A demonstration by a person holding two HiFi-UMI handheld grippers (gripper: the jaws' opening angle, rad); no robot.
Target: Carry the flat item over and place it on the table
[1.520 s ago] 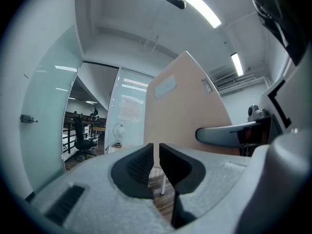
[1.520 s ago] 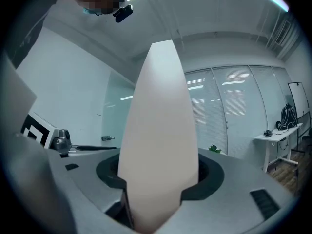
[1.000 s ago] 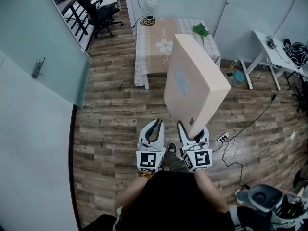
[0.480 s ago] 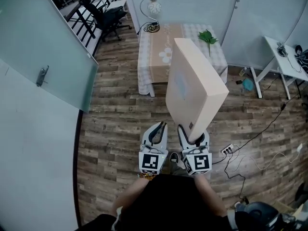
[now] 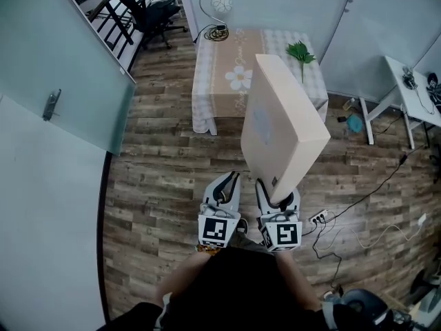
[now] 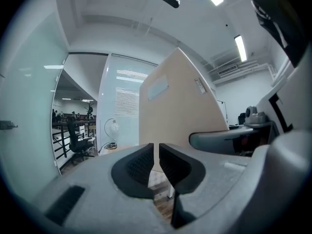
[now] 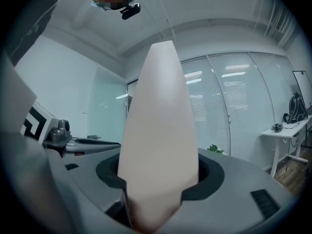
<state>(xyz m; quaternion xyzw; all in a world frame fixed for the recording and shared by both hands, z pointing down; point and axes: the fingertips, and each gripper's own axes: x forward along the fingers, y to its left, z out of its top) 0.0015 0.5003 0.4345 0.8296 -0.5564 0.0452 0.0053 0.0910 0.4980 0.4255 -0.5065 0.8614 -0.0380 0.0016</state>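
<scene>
1. We hold the flat item (image 5: 282, 126) in the right gripper (image 5: 278, 193). It is a broad, thin, pale beige box. The jaws stand wide apart and press on both faces of its lower end.
2. The box stands on edge in the air, rising up and away from the gripper and leaning to the right in the head view. A faint rectangular label shows on its broad face.
3. Our left gripper (image 5: 231, 179) sits just beside the right one, on its left. Its jaws are drawn almost together, with only a thin slit between the pads, and there is nothing in them.
4. Ahead stands the table (image 5: 215, 95), covered by a checked cloth with a flower print. The box's top overlaps it in the head view, but the box does not rest on it.
5. At the table's far end are a green leafy sprig (image 5: 301, 50) and a lamp (image 5: 219, 4) with a round shade.
6. Around us are a wooden floor (image 5: 165, 164), a frosted glass door (image 5: 62, 67) on the left and a white desk (image 5: 413, 92) on the right. A power strip (image 5: 317, 218) lies on the floor near the right gripper, with cables trailing from it.
</scene>
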